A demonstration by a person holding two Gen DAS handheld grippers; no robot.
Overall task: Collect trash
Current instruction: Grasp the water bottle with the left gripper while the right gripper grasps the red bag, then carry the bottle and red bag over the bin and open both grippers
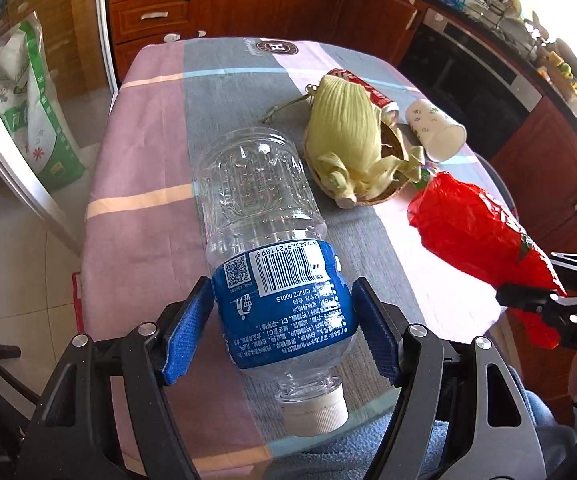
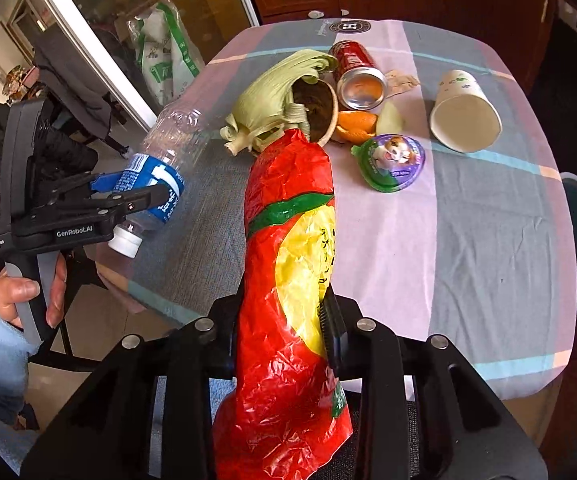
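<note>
Gripping a clear plastic water bottle [image 1: 266,248] across its blue label, the left claw [image 1: 284,328] has a blue pad pressed to each side; the bottle's white cap points back toward the camera and its base points out over the table [image 1: 148,152]. In the right wrist view the same bottle [image 2: 156,168] is raised off the table's left edge, with a hand [image 2: 28,296] in a light blue sleeve on the handle below it.

Right claw [image 2: 284,320]: closed narrow on a crumpled red, yellow and green plastic bag [image 2: 288,264], squeezed into a long roll that runs forward between the fingers. No earlier frame is given for either claw.

Items lying on the striped pink, grey and blue tablecloth:
- corn husks [image 2: 272,96], pale green, heaped over a brown bowl-like shell [image 2: 320,112];
- red drink can [image 2: 356,76], on its side, open end toward the right wrist camera, just behind the husks;
- orange peel [image 2: 354,124], just beside the shell, with a pale scrap next to it;
- purple and green foil-lidded cup [image 2: 392,160] with a puppy picture, near the bag's far tip;
- white paper cup [image 2: 464,112], tipped on its side, mouth toward the camera, to the right and apart from the rest.

Surroundings: wooden kitchen cabinets [image 1: 176,4] beyond the table; a white and green sack [image 1: 28,100] behind a glass door at left.
</note>
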